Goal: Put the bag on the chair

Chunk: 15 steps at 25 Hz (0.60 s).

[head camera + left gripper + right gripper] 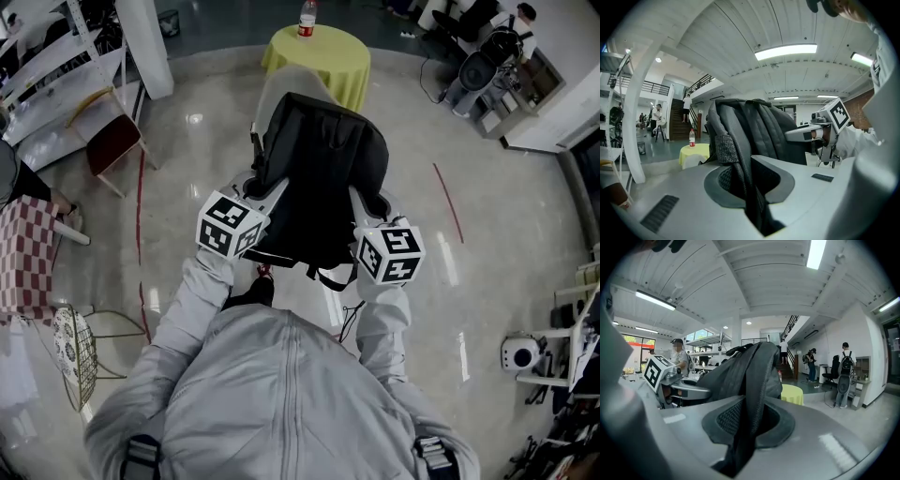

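Bag [319, 178] is lifted, hanging just before the chair [286, 86]; left gripper [265, 192] and right gripper [364, 204] each clamp a strap [743, 180]. Setting it on the seat remains

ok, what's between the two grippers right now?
The black backpack. It hangs between the left gripper and right gripper, each shut on a strap. The head view shows it, and each gripper view shows a strap in its jaws.
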Motion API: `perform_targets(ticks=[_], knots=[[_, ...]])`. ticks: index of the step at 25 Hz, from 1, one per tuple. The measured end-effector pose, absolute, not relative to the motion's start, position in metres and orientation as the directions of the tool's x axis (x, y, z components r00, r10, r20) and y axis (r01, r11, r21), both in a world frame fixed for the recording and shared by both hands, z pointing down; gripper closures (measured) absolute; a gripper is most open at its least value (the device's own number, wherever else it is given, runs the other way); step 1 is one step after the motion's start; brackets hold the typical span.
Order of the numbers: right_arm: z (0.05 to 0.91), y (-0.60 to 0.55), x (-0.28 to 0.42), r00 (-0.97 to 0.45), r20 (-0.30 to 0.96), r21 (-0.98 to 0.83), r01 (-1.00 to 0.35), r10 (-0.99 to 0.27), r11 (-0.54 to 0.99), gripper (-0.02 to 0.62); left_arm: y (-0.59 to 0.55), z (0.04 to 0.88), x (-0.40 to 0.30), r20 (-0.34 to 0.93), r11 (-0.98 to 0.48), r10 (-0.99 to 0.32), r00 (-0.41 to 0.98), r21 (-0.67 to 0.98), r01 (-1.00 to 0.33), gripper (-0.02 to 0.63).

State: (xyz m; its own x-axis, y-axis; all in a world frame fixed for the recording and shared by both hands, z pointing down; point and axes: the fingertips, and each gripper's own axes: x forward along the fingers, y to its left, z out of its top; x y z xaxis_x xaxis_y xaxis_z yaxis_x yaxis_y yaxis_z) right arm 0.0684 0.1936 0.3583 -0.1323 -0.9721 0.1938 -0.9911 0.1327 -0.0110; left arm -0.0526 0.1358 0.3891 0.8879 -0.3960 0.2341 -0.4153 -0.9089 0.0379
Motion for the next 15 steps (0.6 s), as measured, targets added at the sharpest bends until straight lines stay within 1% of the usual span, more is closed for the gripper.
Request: perform_targets(ticks=[15], knots=[[0.359, 0.024, 0.125, -0.101, 0.200, -0.029, -0.995, -0.975, 0.098, 0.543, -0.039, 0.393, 0.007, 0.248, -0.915, -0.371, 0.895, 0.068, -0.398, 0.566]])
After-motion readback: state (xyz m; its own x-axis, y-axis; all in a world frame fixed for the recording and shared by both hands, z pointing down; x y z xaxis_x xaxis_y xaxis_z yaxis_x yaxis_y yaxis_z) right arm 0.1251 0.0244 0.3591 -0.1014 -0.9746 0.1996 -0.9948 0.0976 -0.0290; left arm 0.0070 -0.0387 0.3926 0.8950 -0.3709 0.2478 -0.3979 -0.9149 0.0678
